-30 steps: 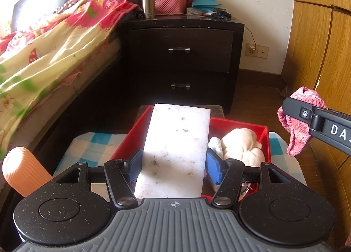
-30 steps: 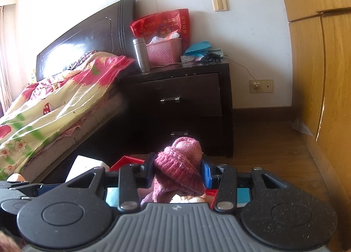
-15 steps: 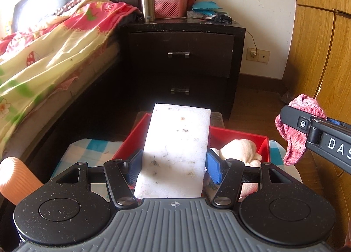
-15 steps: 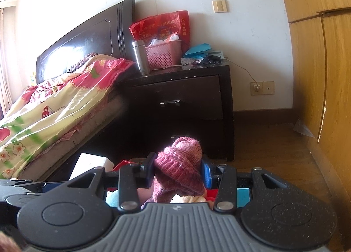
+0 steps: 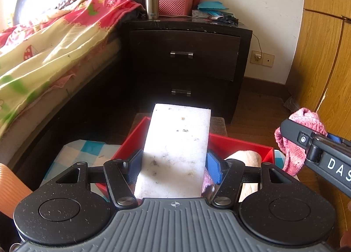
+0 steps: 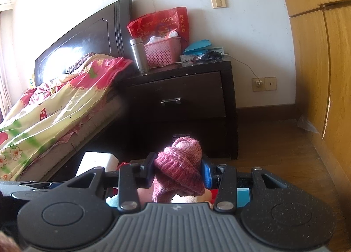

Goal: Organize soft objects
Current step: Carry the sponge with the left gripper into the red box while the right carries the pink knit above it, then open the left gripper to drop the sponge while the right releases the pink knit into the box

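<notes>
My left gripper (image 5: pixel 174 161) is shut on a white sponge block (image 5: pixel 175 148), held above a red box (image 5: pixel 241 142). A cream soft toy (image 5: pixel 245 156) lies inside the box. My right gripper (image 6: pixel 178 169) is shut on a pink knitted sock (image 6: pixel 179 173); it also shows at the right of the left wrist view (image 5: pixel 307 140) with the sock (image 5: pixel 291 151) hanging by the box's right edge. The sponge also shows at the left of the right wrist view (image 6: pixel 96 161).
The box sits on a small stand with a blue checked cloth (image 5: pixel 81 153). An orange roll (image 5: pixel 11 190) is at the left. A bed (image 5: pixel 43 50), a dark nightstand (image 5: pixel 186 61) and a wooden wardrobe (image 5: pixel 324 54) surround the spot.
Both grippers have risen and drawn back a little with their loads; the box and soft toy sit lower in view. Neither grip has changed.
</notes>
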A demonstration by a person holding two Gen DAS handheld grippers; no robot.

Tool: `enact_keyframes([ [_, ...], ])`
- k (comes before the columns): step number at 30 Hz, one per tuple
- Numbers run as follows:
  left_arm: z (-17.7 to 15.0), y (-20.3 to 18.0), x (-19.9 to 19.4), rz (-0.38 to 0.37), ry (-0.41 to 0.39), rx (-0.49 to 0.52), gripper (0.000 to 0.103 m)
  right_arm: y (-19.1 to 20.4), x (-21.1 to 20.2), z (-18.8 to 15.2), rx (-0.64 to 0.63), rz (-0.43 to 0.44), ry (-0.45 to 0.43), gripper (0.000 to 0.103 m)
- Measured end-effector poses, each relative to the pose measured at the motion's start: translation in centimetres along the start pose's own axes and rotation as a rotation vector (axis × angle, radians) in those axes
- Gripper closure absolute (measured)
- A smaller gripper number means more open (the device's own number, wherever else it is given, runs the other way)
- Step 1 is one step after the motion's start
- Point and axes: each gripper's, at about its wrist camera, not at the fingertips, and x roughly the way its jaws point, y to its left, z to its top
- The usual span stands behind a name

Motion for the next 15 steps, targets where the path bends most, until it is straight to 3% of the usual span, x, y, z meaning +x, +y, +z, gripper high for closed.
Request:
enact_keyframes([
  [15, 1.1, 1.0, 3.2, 0.025, 0.004, -0.060, 0.042, -1.5, 3.4, -0.5, 0.017, -0.025, 0.051, 0.083],
])
